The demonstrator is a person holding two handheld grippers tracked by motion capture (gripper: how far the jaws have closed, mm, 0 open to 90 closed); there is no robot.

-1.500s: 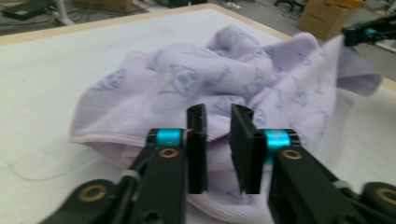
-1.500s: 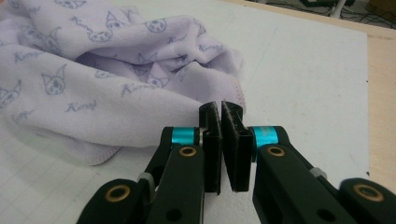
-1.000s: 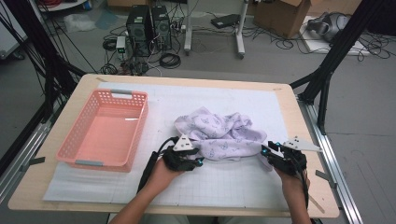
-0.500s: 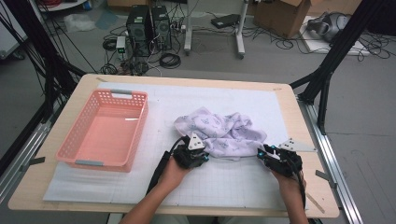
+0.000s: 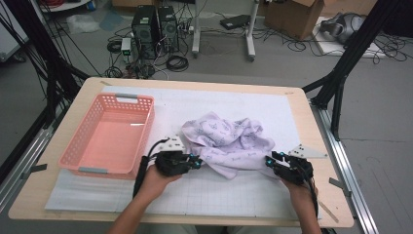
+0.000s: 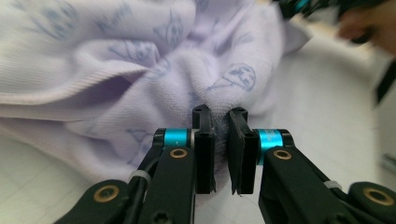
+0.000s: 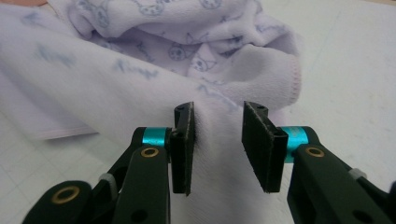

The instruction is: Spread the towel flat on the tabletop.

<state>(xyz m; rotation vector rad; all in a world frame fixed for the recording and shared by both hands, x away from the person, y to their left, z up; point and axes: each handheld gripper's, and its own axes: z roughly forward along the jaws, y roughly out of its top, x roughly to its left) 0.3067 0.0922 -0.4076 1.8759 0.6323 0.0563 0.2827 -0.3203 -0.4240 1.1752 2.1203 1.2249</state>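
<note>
Left gripper (image 6: 220,122) jaws have just closed, pinching the lilac printed terry towel's (image 5: 229,141) fold. My right gripper (image 7: 218,120) straddles its hem, unclamped. Soft, light; take hems.

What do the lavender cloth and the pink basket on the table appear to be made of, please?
Cloth: soft knit or terry-like fabric, matte, judging by its fuzzy ribbed surface, printed cat faces and limp folds. Basket: probably moulded plastic, smooth with a slight sheen, its walls a regular lattice.

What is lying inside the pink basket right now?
The pink basket looks empty: its bare floor shows through. The towel lies on the mat beside it. The near wall hides a strip of floor.
</note>
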